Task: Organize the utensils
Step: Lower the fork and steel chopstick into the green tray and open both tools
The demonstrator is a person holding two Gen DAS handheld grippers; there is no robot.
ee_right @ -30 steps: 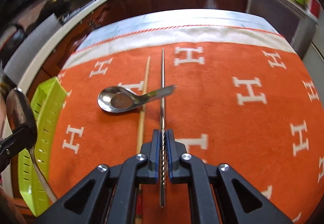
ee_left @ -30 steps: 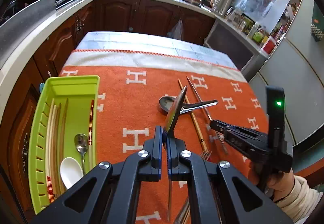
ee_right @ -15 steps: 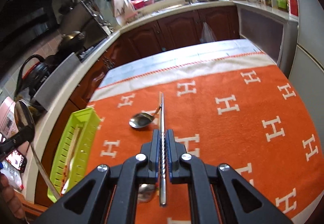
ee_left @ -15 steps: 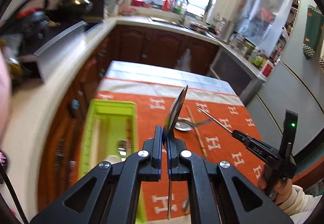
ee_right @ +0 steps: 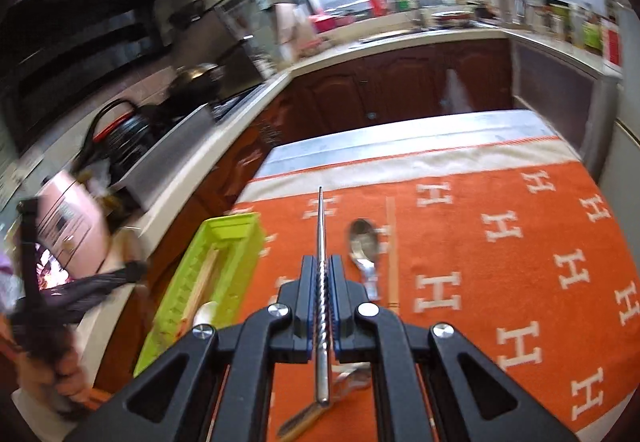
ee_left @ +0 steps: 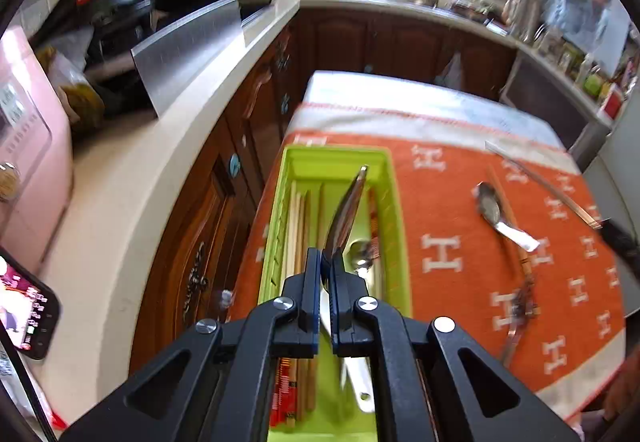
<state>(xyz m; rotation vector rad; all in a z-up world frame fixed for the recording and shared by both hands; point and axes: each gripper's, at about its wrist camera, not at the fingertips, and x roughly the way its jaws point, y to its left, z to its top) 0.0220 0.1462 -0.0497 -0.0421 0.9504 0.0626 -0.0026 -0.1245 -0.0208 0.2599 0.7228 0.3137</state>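
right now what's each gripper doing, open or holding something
left gripper: shut on a metal spoon, over the green tray.
right gripper: shut on a metal chopstick.

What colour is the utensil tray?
Lime green tray, seen best in the left wrist view.

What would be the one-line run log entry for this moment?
left hand-held gripper: shut on spoon above green tray | right hand-held gripper: shut on metal chopstick
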